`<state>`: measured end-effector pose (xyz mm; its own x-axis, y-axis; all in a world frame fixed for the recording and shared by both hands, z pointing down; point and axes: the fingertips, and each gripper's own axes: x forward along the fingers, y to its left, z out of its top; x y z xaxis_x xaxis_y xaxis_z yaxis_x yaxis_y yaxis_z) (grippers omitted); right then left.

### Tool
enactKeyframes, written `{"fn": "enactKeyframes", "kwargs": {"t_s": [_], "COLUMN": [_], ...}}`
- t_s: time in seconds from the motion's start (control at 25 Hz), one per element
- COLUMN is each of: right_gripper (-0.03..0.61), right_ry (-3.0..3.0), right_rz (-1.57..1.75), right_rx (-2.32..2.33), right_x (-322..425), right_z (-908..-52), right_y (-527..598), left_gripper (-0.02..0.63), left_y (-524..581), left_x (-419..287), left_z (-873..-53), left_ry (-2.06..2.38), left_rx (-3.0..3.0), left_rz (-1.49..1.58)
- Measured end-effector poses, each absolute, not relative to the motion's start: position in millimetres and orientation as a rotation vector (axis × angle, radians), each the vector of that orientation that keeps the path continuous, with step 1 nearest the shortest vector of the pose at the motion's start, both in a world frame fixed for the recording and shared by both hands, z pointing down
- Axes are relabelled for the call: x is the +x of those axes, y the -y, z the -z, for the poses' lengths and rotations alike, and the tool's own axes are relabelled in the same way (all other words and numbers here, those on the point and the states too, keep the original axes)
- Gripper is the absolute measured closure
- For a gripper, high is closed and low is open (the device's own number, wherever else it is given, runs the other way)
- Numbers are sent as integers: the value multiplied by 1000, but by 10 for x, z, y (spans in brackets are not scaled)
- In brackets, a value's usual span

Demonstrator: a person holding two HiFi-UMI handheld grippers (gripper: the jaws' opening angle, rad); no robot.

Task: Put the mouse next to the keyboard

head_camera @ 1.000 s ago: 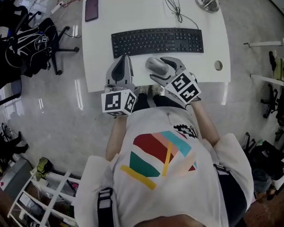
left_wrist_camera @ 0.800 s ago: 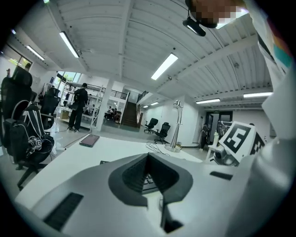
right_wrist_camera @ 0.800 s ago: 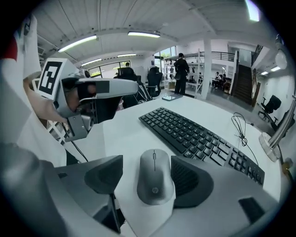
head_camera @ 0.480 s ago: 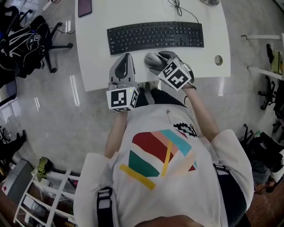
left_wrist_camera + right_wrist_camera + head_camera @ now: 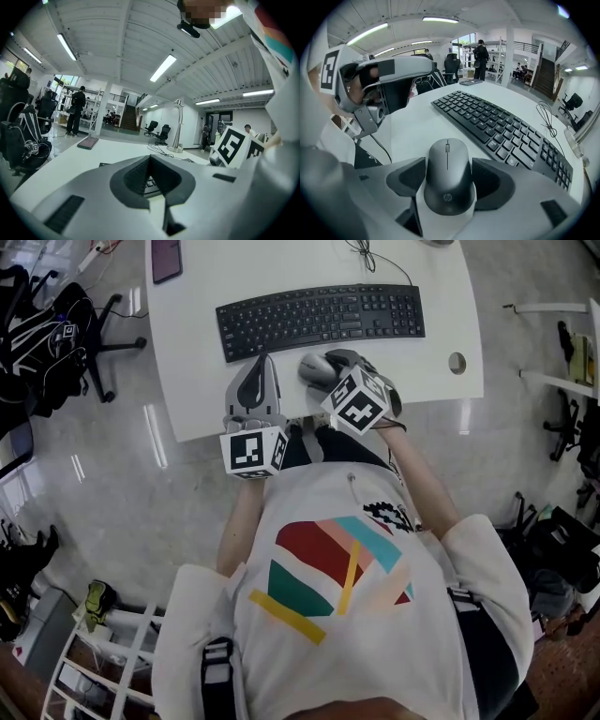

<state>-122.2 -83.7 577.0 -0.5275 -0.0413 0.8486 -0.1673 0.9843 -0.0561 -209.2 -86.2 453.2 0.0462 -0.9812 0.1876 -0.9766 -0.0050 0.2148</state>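
A white table (image 5: 187,381) stretches ahead of both tongs. A black keyboard (image 5: 319,317) lies across it, just beyond their tips. The left tongs (image 5: 257,371) are over the table's near edge, jaws pressed together with nothing between them. The right tongs (image 5: 449,180), just beside them, pinch a dark grey mouse (image 5: 446,159) by its two sides. The mouse sits between the jaws, its front pointing at the keyboard's near edge and close to it. Whether it touches the table cannot be told. A phone (image 5: 166,259) lies well apart, ahead and to the left of the left tongs.
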Motion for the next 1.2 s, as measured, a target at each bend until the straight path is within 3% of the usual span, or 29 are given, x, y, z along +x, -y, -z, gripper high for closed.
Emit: {"fn": "enactKeyframes", "kwargs": {"t_s": [0.52, 1.2], "right_gripper": [276, 277], "right_ry": [2226, 2219], "right_rz": [-199, -404], "right_rx": [385, 1014], "right_x": [-1053, 498], "right_z": [-5302, -4719], "right_y": [1217, 2566], "left_gripper": [571, 571], "left_y": [1207, 2099], "left_x": [-2027, -1000], "left_z": [-4360, -4034], "left_ry": [1960, 1790], "left_rx": [2130, 2339], "left_rz": [53, 79]}}
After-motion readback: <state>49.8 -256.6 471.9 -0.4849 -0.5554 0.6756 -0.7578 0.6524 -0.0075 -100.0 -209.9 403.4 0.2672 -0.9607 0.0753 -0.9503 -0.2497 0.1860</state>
